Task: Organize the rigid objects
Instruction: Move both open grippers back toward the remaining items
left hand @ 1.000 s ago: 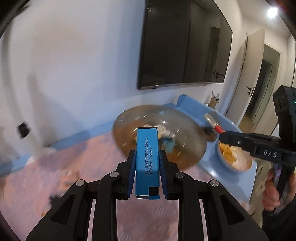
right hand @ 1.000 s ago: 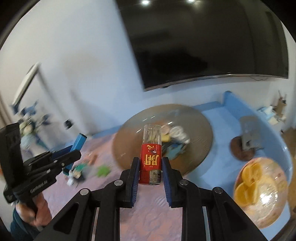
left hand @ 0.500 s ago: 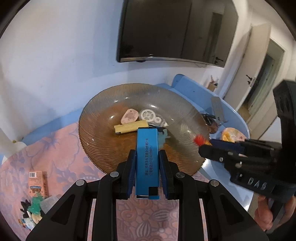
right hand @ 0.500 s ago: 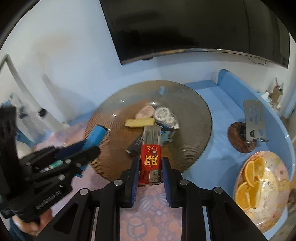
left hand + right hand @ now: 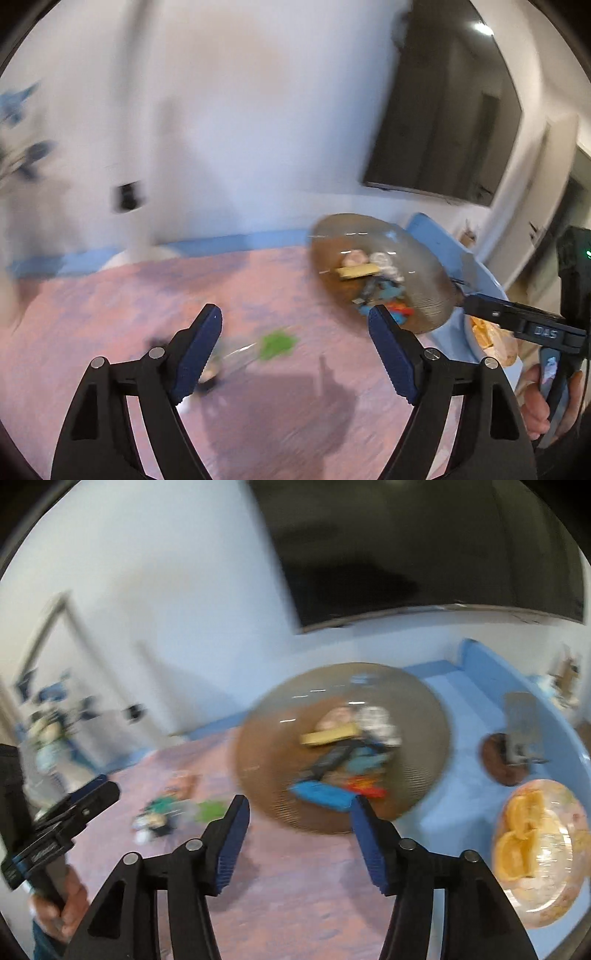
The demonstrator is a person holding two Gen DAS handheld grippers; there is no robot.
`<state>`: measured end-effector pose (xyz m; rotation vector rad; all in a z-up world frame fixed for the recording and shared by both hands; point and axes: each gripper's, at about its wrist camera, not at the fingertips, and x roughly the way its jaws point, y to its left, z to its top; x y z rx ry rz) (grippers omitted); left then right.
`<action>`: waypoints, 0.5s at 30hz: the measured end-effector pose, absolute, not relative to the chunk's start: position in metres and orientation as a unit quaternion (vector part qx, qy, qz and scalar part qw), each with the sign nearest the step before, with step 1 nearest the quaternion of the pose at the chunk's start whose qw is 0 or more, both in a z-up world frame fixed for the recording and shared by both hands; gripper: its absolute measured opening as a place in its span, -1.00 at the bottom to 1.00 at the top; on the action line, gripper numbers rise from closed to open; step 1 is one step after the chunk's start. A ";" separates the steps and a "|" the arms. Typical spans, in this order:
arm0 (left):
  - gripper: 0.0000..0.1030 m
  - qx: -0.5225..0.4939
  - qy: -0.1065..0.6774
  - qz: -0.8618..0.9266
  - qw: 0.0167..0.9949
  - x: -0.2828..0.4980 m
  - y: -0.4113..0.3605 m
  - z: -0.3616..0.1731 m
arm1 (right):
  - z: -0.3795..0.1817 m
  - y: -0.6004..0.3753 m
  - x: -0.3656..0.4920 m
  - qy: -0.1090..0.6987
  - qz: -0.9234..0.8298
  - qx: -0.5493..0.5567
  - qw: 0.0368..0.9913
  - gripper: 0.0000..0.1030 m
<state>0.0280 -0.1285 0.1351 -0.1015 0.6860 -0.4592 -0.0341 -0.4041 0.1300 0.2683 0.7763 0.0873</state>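
Note:
The picture is blurred by motion. My left gripper (image 5: 293,317) hangs over the pink patterned mat (image 5: 110,332), its jaws opening wide with nothing between them. My right gripper (image 5: 300,805) hovers at the near rim of the brown ribbed glass plate (image 5: 258,760), its jaws also opening and empty. Just beyond its fingertips, the blue box (image 5: 321,794) and the red-labelled tube (image 5: 365,788) lie in the plate beside a yellow block (image 5: 328,734) and other small pieces. In the left wrist view the plate (image 5: 428,291) sits to the right.
A clear bowl of orange slices (image 5: 535,845) and a stand on a brown coaster (image 5: 513,753) rest on the blue tray (image 5: 461,786) at the right. Small toys (image 5: 162,812) and a green piece (image 5: 277,343) lie on the mat. A dark screen hangs on the wall.
Both grippers have opened and let go: the blue box and the red-labelled tube now lie in the plate. The left gripper has swung away to the left of the plate.

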 end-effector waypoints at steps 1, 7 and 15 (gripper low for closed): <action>0.56 -0.054 0.334 -0.205 0.918 0.020 -0.110 0.131 | 0.131 -0.391 -0.039 0.373 0.058 0.124 0.918 0.13; 0.56 -0.056 0.351 -0.139 0.924 -0.008 -0.040 0.102 | 0.119 -0.315 -0.048 0.376 0.124 0.067 0.916 0.14; 0.61 -0.051 0.402 -0.096 0.909 -0.013 0.005 0.020 | 0.036 -0.253 -0.040 0.377 0.098 -0.008 0.921 0.22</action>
